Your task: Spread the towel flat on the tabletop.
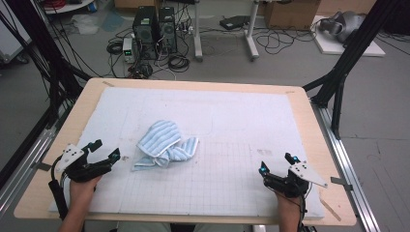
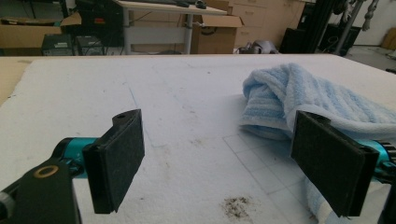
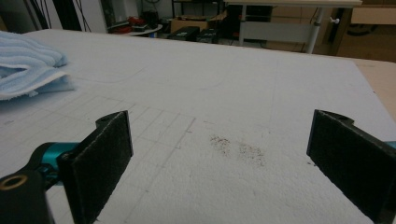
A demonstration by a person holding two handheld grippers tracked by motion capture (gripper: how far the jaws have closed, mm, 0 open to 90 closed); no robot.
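Note:
A crumpled light-blue striped towel (image 1: 164,143) lies on the white mat, left of its middle. My left gripper (image 1: 107,150) rests near the mat's left front, open and empty, a short way left of the towel. In the left gripper view the towel (image 2: 308,100) sits just beyond the right pad (image 2: 331,161), apart from it. My right gripper (image 1: 279,163) stands open and empty at the mat's right front, far from the towel. The right gripper view shows the towel (image 3: 28,65) at the far left and bare mat between the wide-apart pads (image 3: 100,163).
The white gridded mat (image 1: 241,125) covers a wooden table (image 1: 309,121). Small dark smudges mark the mat (image 3: 238,149) ahead of the right gripper. Black frame struts (image 1: 345,58) rise at the table's sides. Computers and cables (image 1: 154,34) sit on the floor beyond.

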